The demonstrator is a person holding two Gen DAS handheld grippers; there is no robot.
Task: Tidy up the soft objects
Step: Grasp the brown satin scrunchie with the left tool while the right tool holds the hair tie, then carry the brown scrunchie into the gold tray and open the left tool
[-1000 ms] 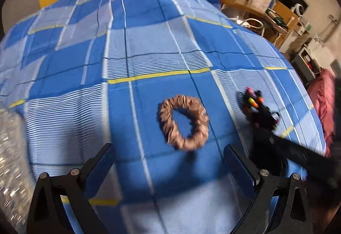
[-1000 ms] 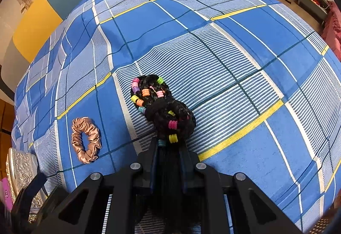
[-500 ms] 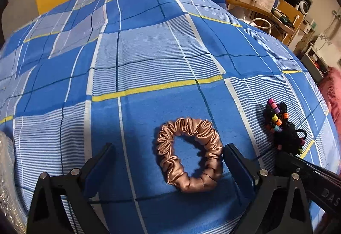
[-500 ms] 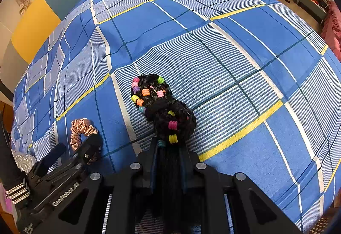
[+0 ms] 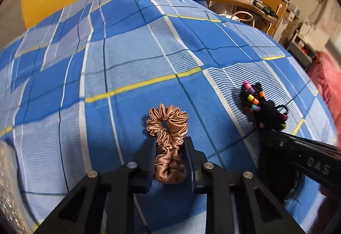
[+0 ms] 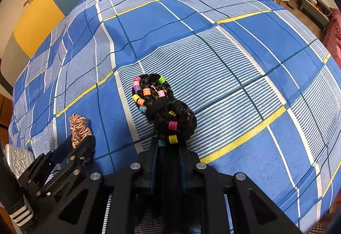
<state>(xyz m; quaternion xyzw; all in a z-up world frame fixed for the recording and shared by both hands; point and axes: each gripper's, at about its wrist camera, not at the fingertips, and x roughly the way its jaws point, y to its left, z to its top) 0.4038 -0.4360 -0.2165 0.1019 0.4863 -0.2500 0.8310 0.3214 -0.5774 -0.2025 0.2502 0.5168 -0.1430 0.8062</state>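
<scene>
On a blue plaid bedspread, a brown satin scrunchie is being squeezed by the left gripper, while a black beaded hairpiece is being pinched by the right gripper.

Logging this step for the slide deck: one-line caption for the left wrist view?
Left gripper shut on a bronze scrunchie on the plaid bedspread, beaded black braid alongside.

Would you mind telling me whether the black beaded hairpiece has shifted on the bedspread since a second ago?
No. In the right wrist view the black beaded hairpiece lies on the same white-striped patch of the bedspread, just above the yellow line, as before, with the right claw shut on its loose end.
</scene>
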